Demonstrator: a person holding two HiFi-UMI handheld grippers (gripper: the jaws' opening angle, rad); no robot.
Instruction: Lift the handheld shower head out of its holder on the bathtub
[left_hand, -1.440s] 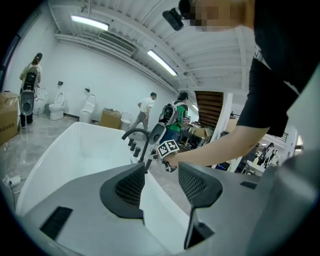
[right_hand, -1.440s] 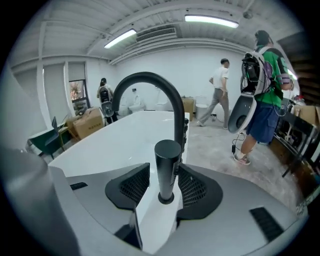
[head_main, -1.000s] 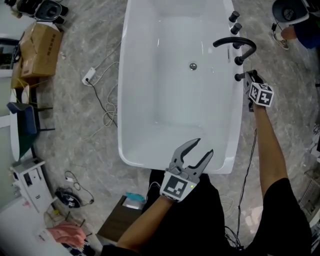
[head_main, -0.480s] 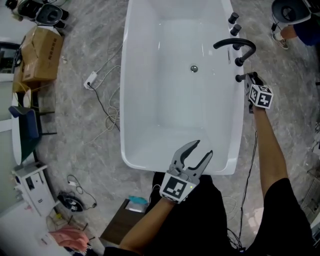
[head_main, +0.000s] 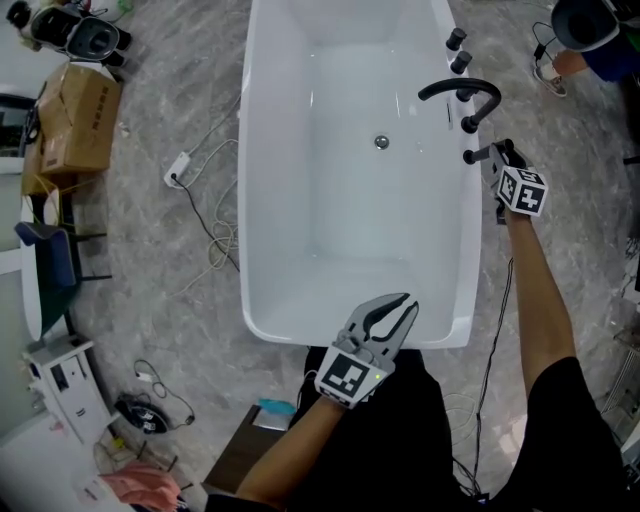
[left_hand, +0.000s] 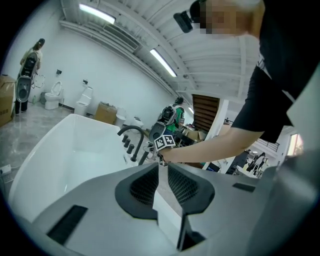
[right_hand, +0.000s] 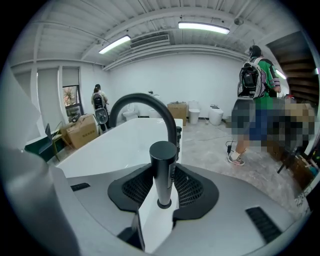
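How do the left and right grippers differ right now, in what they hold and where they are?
The left gripper holds nothing, and its jaws have just closed to a narrow gap. The right gripper is clamped on the black handheld shower head. The left gripper hangs over the near end of the bathtub, while the right gripper is at its right rim. Both point toward the far end.

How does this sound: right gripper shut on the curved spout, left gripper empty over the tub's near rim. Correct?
No. The right gripper is shut on the handheld shower head, not the curved spout; the right gripper view shows it. The left gripper is empty over the tub's near rim, its jaws having just been closing.
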